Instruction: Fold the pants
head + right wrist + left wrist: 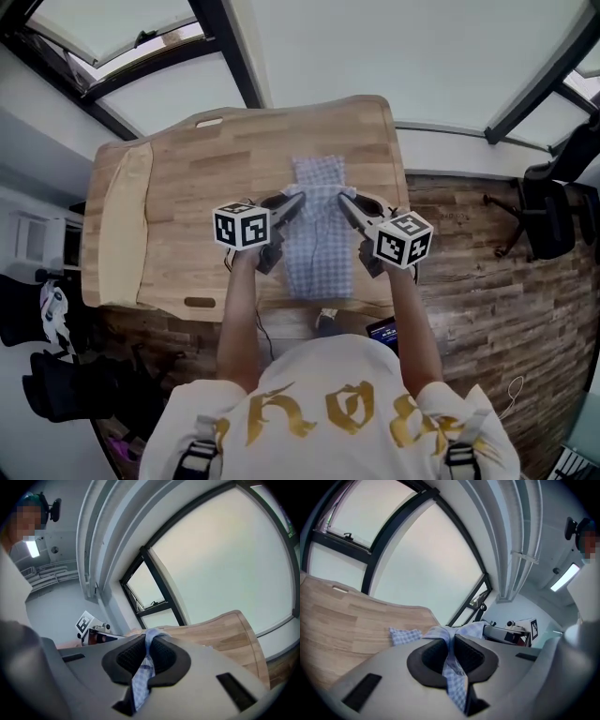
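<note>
Blue-checked pants (319, 230), half-folded lengthwise

Gold shirt lettering (323, 412), apparently illegible

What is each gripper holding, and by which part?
Both hold the checked pants: the left gripper pinches the left edge, the right gripper the right edge, near mid-length.

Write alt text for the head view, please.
Seen from above, a person holds a left gripper and a right gripper, each shut on blue-and-white checked cloth pants stretched over a light wooden table.
</note>
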{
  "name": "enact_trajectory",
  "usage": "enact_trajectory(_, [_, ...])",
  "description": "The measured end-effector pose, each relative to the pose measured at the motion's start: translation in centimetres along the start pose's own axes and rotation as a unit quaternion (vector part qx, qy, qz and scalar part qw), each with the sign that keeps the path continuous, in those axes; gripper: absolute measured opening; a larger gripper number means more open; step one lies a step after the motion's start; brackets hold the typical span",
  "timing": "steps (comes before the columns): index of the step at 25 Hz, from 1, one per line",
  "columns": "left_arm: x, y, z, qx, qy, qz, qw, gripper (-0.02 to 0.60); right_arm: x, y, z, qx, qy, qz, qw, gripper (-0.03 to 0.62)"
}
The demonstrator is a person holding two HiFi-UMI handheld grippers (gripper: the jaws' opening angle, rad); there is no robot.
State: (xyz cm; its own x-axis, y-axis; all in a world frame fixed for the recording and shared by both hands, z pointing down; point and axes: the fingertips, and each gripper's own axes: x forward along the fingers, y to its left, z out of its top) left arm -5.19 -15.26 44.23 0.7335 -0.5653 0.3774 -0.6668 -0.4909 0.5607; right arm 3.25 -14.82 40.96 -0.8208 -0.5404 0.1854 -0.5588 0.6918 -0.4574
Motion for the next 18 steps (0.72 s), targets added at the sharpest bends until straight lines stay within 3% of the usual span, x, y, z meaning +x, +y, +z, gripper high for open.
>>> enact_trajectory(9, [4.3,5.6,1.6,-0.063,0.01,0.018,0.9978,0.063,4.7,-6.0,0.0,0.027,0.023,0.011,0.999,0.041])
enact_trajectory(18, [11.4,14.5,-2.9,-0.112,0.079,0.098,0.9857,0.064,10.3,-14.3,-7.0,0.056,0.116,-0.022,0.991,0.041])
